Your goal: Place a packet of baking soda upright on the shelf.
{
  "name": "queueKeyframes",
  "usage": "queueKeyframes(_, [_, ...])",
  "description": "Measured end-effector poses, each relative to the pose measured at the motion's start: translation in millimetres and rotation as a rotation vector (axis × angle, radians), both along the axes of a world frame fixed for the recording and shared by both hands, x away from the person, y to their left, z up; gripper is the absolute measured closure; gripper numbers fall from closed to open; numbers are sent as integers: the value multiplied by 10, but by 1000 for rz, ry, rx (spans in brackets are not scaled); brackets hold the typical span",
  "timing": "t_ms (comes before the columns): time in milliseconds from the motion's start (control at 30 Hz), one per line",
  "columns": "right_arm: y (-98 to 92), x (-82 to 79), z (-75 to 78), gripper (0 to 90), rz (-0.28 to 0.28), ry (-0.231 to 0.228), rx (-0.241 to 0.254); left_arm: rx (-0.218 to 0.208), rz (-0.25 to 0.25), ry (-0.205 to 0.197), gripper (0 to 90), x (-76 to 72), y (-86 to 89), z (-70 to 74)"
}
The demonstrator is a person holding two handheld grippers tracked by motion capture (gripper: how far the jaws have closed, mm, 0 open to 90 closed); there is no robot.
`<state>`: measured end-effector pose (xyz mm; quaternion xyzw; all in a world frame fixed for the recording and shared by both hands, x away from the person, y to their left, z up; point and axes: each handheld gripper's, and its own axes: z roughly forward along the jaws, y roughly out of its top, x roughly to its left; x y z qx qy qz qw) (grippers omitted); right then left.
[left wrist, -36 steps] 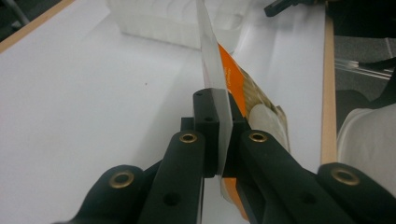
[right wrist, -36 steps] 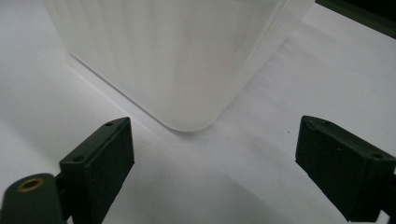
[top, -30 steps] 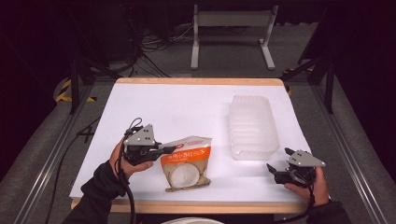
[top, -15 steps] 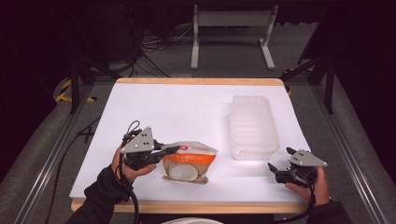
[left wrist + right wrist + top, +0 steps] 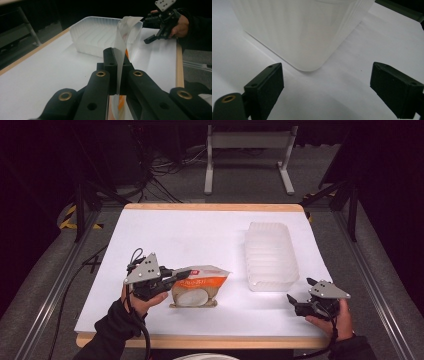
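white paper covers the counter (image 5: 200, 235); the snack bag (image 5: 197, 285) has been pulled upright from lying flat, near its front-left edge. left gripper (image 5: 172, 277) fingers clench the bag's edge, ready for transfer toward the plastic tray (image 5: 270, 252). right gripper (image 5: 296, 301) fingers stand released beside the tray.

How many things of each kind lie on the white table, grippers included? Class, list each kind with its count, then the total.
Pouch: 1
Clear tray: 1
Grippers: 2, left gripper shut on the pouch, right gripper open near the tray
Total: 4
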<state>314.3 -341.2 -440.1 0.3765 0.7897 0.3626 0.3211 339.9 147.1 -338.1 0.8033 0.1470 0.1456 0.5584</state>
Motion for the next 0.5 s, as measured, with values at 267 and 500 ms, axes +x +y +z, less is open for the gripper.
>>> queueKeyframes(267, [11, 4, -8, 122, 2, 3, -2, -13, 17, -30, 899, 48, -54, 65])
queueKeyframes(500, [10, 7, -12, 122, 5, 6, -1, -36, 10, -28, 898, 83, -121, 116])
